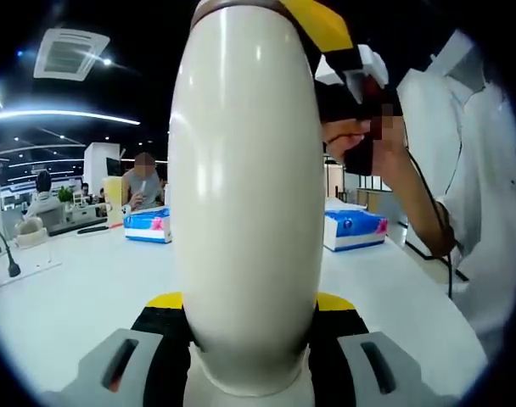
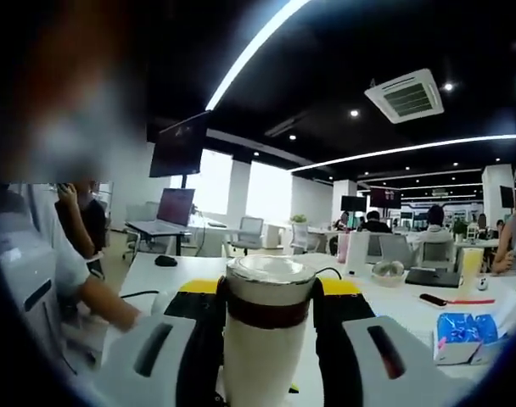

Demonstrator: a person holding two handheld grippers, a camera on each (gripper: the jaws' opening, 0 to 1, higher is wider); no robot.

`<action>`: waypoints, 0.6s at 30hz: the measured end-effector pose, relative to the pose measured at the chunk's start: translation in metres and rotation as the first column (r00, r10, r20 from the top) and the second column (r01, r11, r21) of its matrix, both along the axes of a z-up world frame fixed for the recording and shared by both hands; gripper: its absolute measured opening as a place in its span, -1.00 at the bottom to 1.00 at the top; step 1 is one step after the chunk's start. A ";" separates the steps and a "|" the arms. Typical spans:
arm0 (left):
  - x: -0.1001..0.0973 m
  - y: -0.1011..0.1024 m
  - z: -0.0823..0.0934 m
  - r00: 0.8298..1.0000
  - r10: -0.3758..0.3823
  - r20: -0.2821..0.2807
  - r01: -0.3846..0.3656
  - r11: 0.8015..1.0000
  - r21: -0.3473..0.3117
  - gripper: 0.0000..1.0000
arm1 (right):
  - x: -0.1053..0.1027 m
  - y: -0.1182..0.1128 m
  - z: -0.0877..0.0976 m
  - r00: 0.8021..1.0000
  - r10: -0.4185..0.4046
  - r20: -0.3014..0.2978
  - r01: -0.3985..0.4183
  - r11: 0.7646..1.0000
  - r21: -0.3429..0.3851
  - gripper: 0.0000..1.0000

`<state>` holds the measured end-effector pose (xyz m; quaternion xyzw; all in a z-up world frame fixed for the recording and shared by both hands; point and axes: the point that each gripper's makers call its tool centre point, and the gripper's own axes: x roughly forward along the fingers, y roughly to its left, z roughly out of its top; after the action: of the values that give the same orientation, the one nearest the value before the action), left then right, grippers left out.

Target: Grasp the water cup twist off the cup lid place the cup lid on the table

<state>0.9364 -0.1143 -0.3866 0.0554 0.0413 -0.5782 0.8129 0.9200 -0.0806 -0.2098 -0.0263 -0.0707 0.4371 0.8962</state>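
Water cup (image 1: 245,195), a smooth cream cylinder, looks rigid and slippery; left gripper (image 1: 249,348) clamps its body, right gripper (image 2: 269,318) pinches the silvery, brown-banded lid (image 2: 269,288).

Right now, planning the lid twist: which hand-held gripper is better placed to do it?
The right hand-held gripper: its pads close on the cup lid at the brown band, while the left hand-held gripper clamps the water cup body, steadying it.

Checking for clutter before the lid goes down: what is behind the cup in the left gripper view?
Behind the cup on the white table lie two blue tissue packs. The other claw holds the cup's top. The table directly behind the cup is hidden.
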 end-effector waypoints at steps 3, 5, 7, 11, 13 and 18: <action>0.000 0.000 0.000 1.000 0.000 0.001 0.000 1.000 0.000 0.09 | 0.000 0.000 0.000 1.000 0.016 -0.003 -0.016 1.000 -0.002 -0.14; 0.000 0.000 0.000 1.000 0.000 0.001 0.000 1.000 0.000 0.09 | 0.000 0.000 0.000 1.000 0.024 -0.001 -0.024 1.000 -0.005 -0.14; 0.000 0.000 0.000 1.000 0.000 0.000 0.000 1.000 0.000 0.09 | 0.000 0.000 0.000 0.999 0.033 -0.002 -0.033 0.999 -0.005 -0.14; 0.000 0.000 0.000 1.000 0.000 -0.001 0.000 1.000 -0.001 0.09 | 0.001 -0.001 0.000 0.998 0.058 -0.004 -0.058 0.998 -0.005 -0.14; 0.000 0.000 0.000 1.000 0.000 -0.001 0.000 1.000 -0.001 0.09 | 0.001 -0.001 0.000 0.998 0.070 -0.007 -0.070 0.998 -0.003 -0.14; 0.000 0.000 0.000 1.000 0.000 -0.001 0.000 1.000 -0.001 0.09 | 0.001 -0.001 0.000 0.994 0.105 -0.011 -0.105 0.994 0.003 -0.14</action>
<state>0.9367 -0.1145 -0.3866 0.0547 0.0416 -0.5782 0.8130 0.9210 -0.0813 -0.2099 -0.0192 -0.0674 0.4838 0.8723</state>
